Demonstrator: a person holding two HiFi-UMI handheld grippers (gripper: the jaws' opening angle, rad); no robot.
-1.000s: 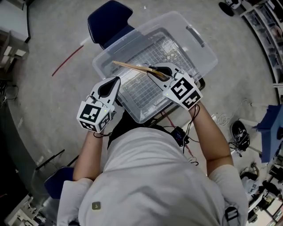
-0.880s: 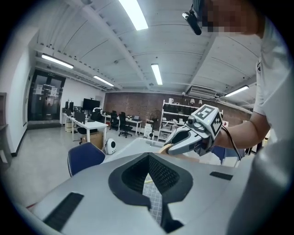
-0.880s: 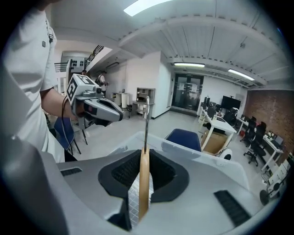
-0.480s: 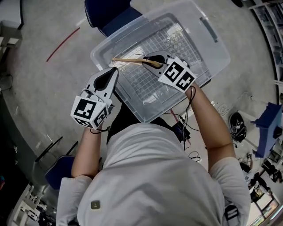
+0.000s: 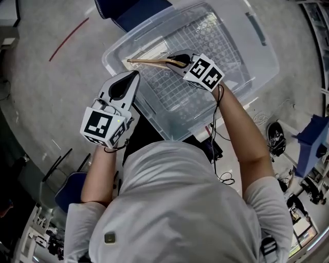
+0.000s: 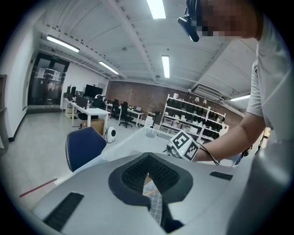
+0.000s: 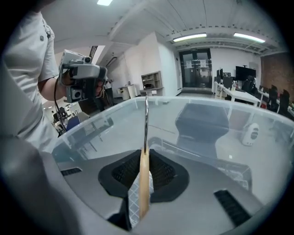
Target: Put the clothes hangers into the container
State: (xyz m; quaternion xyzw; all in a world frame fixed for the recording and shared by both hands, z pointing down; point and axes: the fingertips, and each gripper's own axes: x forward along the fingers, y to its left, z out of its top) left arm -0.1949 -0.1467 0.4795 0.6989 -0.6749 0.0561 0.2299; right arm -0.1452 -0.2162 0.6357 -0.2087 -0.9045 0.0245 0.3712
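Note:
A clear plastic container point(image 5: 267, 56) with a grid-patterned floor stands in front of me. My right gripper point(image 5: 175, 60) is inside its near-left part, shut on a wooden clothes hanger point(image 5: 146, 61) that sticks out to the left. In the right gripper view the wooden bar point(image 7: 144, 183) is clamped between the pads, with its metal hook point(image 7: 146, 124) pointing up toward the container wall point(image 7: 206, 119). My left gripper point(image 5: 126, 85) hovers just outside the container's left wall, shut with nothing in it point(image 6: 148, 176).
A blue chair point(image 5: 139, 7) stands behind the container, and it also shows in the left gripper view point(image 6: 85, 147). Another blue seat point(image 5: 69, 190) is at my lower left. A red line point(image 5: 67, 38) marks the floor. Cables and gear lie at the right point(image 5: 277, 141).
The right gripper has carried the hanger forward and lower into the container. The left gripper has stayed beside the container's left wall.

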